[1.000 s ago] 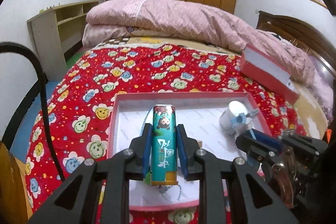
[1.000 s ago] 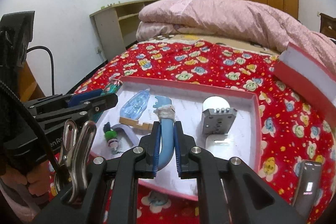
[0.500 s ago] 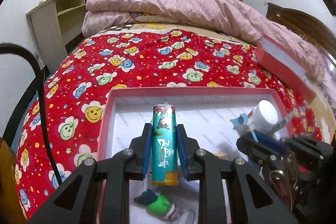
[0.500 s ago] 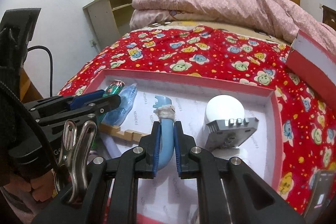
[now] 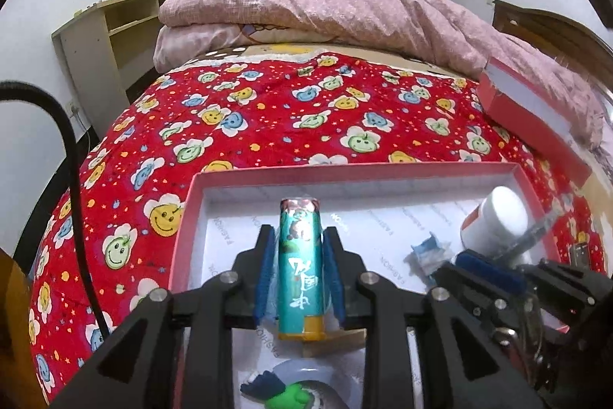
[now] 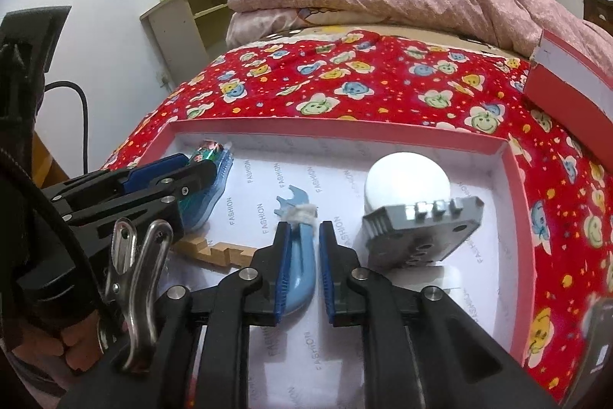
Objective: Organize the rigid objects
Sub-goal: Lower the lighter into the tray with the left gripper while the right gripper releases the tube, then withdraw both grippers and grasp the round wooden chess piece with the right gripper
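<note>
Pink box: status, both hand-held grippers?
Left hand-held gripper opening, teal tube between pads. Right hand-held gripper opening around blue tool. Both over pink box; nothing blocking.

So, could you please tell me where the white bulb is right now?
In the right wrist view the white bulb lies in the pink box's far right corner, against the grey lock, right of the blue hook.

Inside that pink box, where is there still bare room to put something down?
The pink box has bare white floor along its far wall, between the teal tube and the white bulb. Another bare strip runs in front of the blue tool. The box's near left part is crowded: wooden piece, green toy.
</note>
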A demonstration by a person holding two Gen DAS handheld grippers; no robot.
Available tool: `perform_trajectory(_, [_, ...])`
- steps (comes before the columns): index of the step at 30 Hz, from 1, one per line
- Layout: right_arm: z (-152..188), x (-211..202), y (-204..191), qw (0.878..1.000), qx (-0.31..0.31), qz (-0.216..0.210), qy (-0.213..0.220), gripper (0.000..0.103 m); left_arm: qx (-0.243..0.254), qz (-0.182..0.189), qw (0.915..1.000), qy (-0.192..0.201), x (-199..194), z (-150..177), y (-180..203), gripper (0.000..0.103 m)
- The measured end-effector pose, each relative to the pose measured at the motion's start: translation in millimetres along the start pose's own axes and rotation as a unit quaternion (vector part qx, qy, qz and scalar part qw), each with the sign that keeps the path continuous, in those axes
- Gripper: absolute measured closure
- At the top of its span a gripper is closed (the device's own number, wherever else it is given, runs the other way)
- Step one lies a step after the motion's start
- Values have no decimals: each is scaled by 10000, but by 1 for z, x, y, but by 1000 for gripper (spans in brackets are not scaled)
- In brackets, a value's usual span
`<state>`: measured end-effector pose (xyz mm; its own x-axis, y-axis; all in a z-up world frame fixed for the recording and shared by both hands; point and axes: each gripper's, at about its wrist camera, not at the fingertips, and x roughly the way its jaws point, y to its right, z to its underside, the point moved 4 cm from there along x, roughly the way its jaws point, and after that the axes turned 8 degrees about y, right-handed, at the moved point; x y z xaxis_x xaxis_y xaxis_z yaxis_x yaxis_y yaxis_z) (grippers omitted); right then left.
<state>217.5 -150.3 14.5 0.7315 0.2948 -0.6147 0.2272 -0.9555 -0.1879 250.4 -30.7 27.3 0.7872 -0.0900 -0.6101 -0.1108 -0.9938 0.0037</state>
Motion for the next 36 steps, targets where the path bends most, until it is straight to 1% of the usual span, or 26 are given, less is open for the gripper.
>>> perform_trajectory(1, [0,-1,1,10000,7,16,4,81,-7,-16,10000,-21,0,0,-1,64])
perform_trajectory(2, [-1,-2,3,10000,22,11,17,79,-12,-32,10000,-33,0,0,-2,59])
perform_trajectory(4, [-3,-6,4,10000,34,-41,47,67,-29,-71,10000,-26,-3,0,-3,57])
perform_trajectory(10, [-4,-22,-2,9996,-52,-233,153,58,26,-133,9999,42,-23,1,-4,53])
perform_trajectory(14, [-1,-39,-11,9985,-133,-510,177,58,58,-116,9999,98,-41,4,-2,53])
perform_trajectory(17, [4,-54,-17,9973,-151,-693,198,58,28,-31,9999,109,-56,9,0,52])
perform_trajectory(21, [14,-75,-23,9959,-287,-831,218,58,-17,38,10000,83,-74,21,4,52])
perform_trajectory(24, [26,-91,-24,9953,-392,-859,224,58,-57,76,9999,78,-87,29,7,52])
perform_trajectory(28, [44,-109,-22,9943,-474,-944,123,58,-68,163,9998,98,-104,40,12,52])
perform_trajectory(31, [60,-122,-18,9940,-580,-918,88,58,49,173,9998,68,-114,49,17,52])
perform_trajectory(36, [91,-145,-6,9933,-845,-783,-43,58,73,284,9996,13,-130,70,24,52])
